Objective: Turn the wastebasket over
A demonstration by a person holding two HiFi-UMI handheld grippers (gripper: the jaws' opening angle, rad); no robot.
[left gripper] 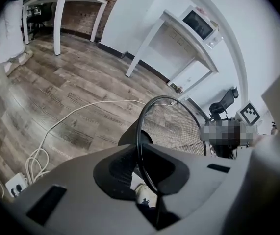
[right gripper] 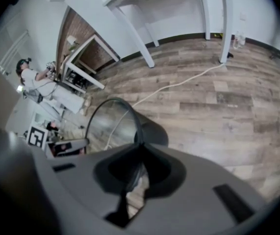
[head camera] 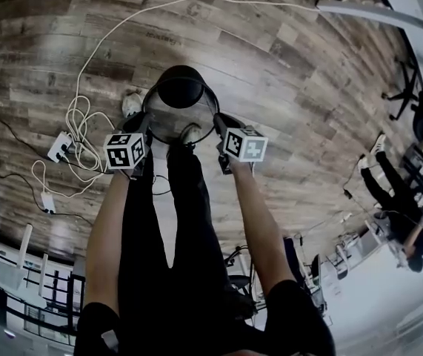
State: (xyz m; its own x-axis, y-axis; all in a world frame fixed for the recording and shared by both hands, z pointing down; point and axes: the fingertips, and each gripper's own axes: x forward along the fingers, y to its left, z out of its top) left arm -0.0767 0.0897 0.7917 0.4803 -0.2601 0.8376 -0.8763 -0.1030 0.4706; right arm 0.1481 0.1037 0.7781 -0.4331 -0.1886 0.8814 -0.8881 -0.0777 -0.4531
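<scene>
"What sort of place is this?"

"An office-like workroom, possibly a lab. A wood-look plank floor [head camera: 285, 73] runs through the room, and plain white tables [left gripper: 57, 28] stand along white walls, with one stretch of brick wall [left gripper: 81, 18]."

"Anything besides furniture?"

"A black swivel chair [left gripper: 223, 102] stands by a desk, and a microwave [left gripper: 198, 23] sits on a white shelf. A power strip [head camera: 61, 147] lies on the floor beside a coil of white cable [head camera: 80, 124]."

"Are there people?"

"Yes. One person [right gripper: 32, 80] is at a far table, and another person in dark clothes [head camera: 396, 206] is near cluttered desks at the room's edge."
</scene>
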